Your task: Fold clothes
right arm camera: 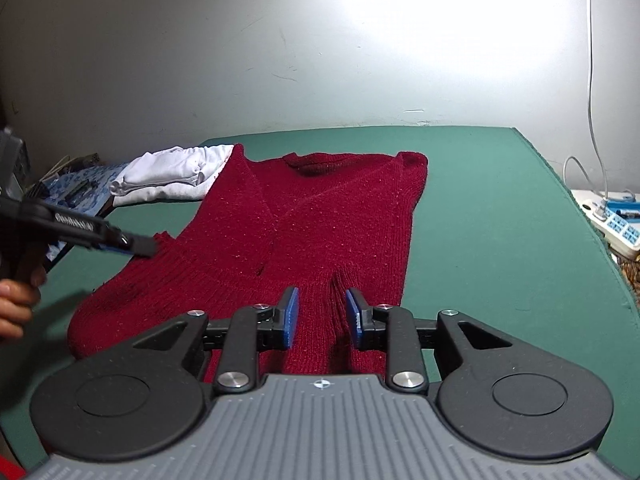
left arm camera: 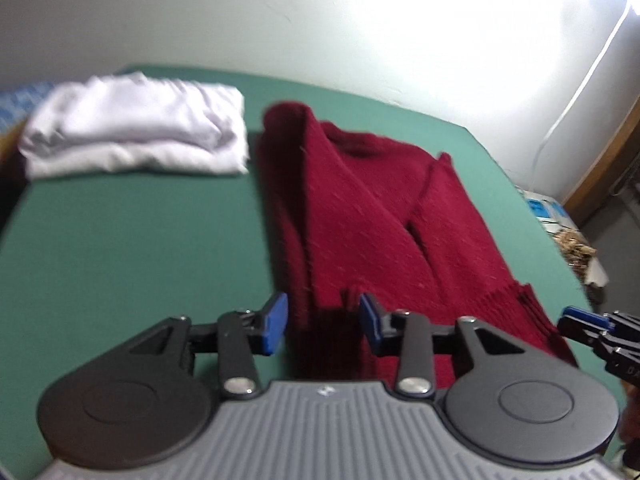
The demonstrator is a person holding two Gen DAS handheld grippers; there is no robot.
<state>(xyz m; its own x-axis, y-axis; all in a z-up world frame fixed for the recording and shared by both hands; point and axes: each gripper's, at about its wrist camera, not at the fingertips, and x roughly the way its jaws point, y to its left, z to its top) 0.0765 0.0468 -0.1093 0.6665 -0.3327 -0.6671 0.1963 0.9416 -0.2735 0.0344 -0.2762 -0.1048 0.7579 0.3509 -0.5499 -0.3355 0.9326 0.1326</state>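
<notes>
A dark red knit sweater (left arm camera: 380,208) (right arm camera: 320,216) lies flat on the green table (left arm camera: 120,240) (right arm camera: 500,220), sleeves folded in over its body and collar at the far end. My left gripper (left arm camera: 323,322) sits at the near left part of the ribbed hem. Its blue pads stand apart, with fabric between them but not pressed. In the right wrist view the left gripper (right arm camera: 140,245) reaches the hem's left corner. My right gripper (right arm camera: 322,316) is over the near right hem, jaws apart, with a crease of knit running between the pads. It also shows at the sweater's right corner, right gripper (left arm camera: 580,322).
Folded white clothes (left arm camera: 136,132) (right arm camera: 172,172) lie at the table's far left, beside the sweater's shoulder. A person's hand (right arm camera: 16,304) holds the left gripper. A white power strip (right arm camera: 616,224) and cable (right arm camera: 592,80) sit off the table's right edge. A wall runs behind.
</notes>
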